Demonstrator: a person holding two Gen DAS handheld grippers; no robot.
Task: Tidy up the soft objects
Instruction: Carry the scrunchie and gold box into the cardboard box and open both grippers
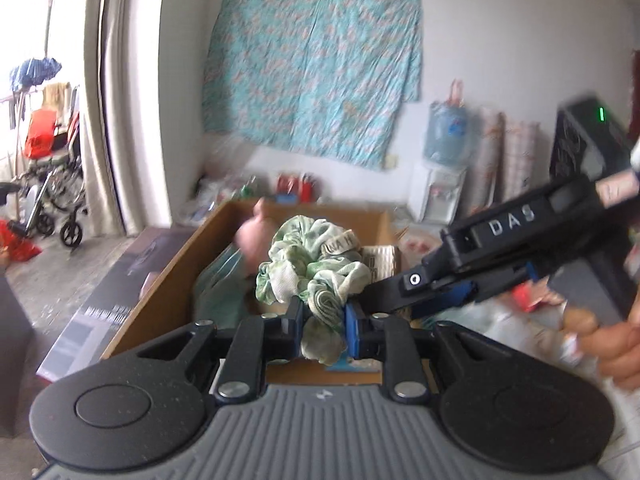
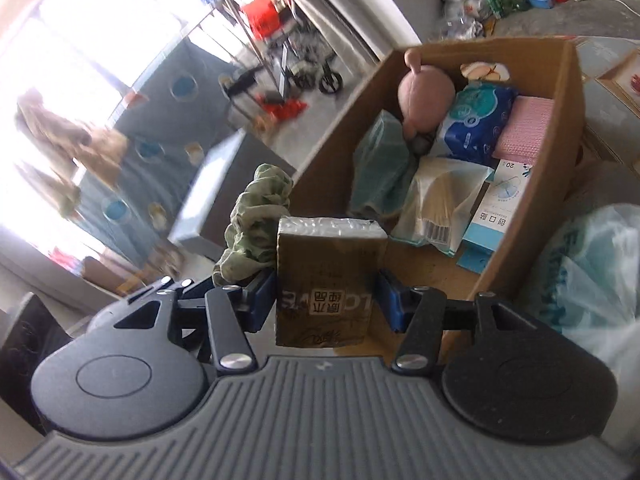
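My left gripper is shut on a crumpled green-and-white cloth, held above the near end of an open cardboard box. My right gripper is shut on a brown tissue pack wrapped in plastic, just in front of the box's near corner. The same cloth shows to the left of the pack in the right wrist view. In the left wrist view the right gripper's body comes in from the right, with a hand on it. Inside the box lie a pink plush toy, a blue tissue pack and a pink cloth.
The box also holds a teal bag, a clear packet and a small white-and-blue carton. A pale blue plastic bag lies right of the box. A wheelchair stands by the curtain; a water dispenser stands at the far wall.
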